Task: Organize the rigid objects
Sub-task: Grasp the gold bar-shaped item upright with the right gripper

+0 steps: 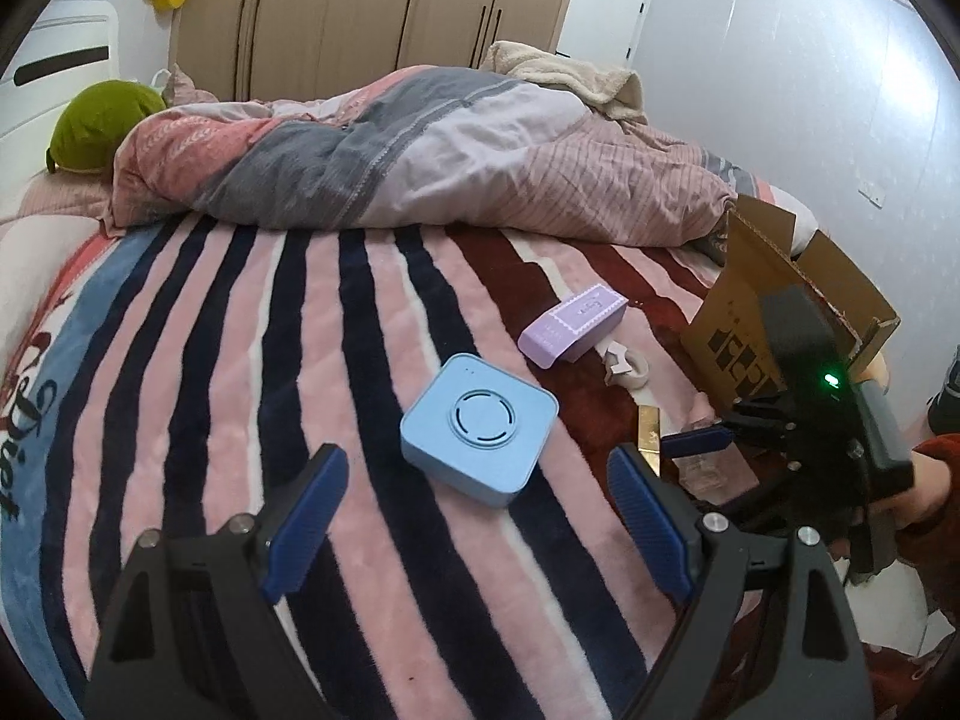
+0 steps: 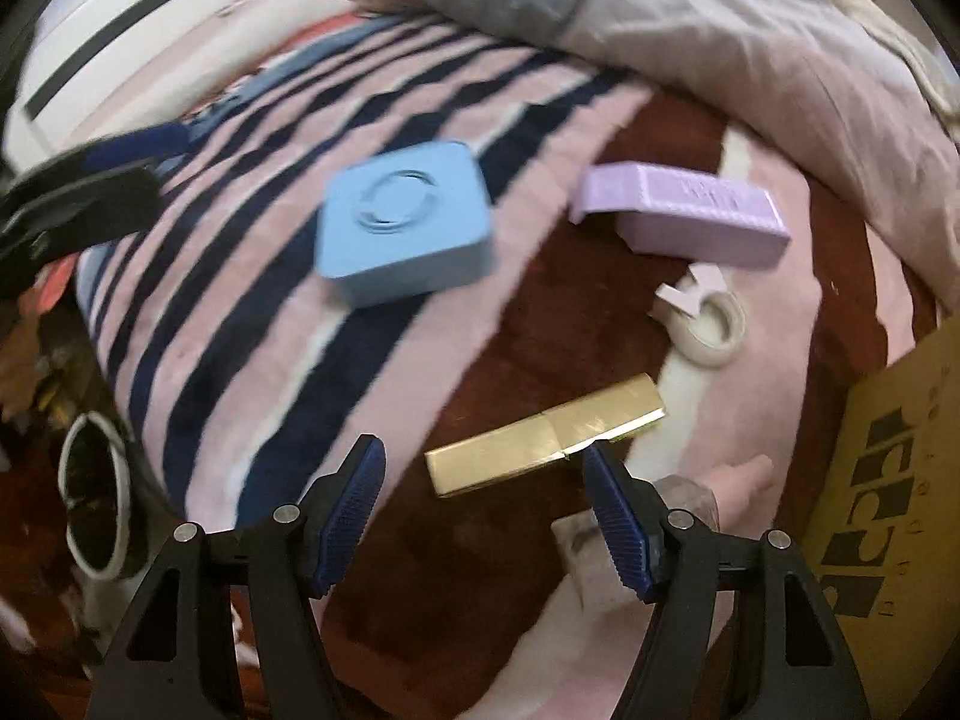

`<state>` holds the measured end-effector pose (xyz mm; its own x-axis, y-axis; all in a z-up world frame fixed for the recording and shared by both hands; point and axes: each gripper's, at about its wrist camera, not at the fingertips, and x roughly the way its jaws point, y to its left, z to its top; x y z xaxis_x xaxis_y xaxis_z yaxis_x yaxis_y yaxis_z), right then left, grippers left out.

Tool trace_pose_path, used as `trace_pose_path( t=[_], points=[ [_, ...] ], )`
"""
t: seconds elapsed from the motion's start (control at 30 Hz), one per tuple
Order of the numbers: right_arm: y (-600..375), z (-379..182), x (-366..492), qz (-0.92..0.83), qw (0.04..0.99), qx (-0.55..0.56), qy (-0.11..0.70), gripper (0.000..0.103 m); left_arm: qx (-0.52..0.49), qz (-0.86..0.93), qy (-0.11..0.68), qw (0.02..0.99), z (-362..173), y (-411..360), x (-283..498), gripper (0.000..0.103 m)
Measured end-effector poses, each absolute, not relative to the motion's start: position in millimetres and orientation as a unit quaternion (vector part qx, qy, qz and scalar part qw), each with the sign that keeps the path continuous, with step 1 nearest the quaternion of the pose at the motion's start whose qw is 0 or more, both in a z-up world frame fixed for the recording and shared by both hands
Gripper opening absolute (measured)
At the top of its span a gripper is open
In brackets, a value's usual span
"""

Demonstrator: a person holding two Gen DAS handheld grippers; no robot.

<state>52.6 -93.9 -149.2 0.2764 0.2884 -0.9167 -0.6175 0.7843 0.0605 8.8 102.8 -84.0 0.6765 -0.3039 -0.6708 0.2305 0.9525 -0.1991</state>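
My right gripper [image 2: 483,516] hangs steeply over the gold bar [image 2: 543,441], jaws parted and empty, ready to straddle it. My left gripper [image 1: 477,519] is spread wide, also empty, lined up on the blue square box [image 1: 479,427]. The lilac box [image 1: 573,323] and tape ring [image 2: 711,327] lie loose on the striped blanket [image 1: 240,330], near the cardboard box [image 1: 756,312], probably their destination.

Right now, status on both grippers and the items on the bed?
Left gripper open, empty, short of blue box. Right gripper open, empty, over gold bar. Purple box, tape roll loose on blanket. Cardboard box alongside. Nothing blocking.
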Motion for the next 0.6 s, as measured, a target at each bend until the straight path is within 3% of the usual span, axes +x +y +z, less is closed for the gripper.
trace_pose_path(
  t=[0.1, 0.27, 0.3, 0.6],
  points=[
    [-93.2, -148.7, 60.4, 0.276, 0.791, -0.149, 0.525, 0.064, -0.052, -0.149, 0.372, 0.915, -83.5, 103.9, 8.3, 0.086],
    [-87.8, -149.7, 62.4, 0.274, 0.808, -0.174, 0.493, 0.016, -0.053, -0.15, 0.372, 0.914, -81.8, 103.9, 9.2, 0.086],
    [-86.7, -148.4, 59.7, 0.284, 0.809, -0.181, 0.482, 0.013, -0.052, -0.151, 0.372, 0.914, -81.6, 103.2, 8.9, 0.086],
    [-83.6, -151.2, 52.1, 0.296, 0.801, -0.205, 0.478, 0.013, -0.055, -0.172, 0.383, 0.906, -82.4, 92.1, 15.6, 0.086]
  ],
)
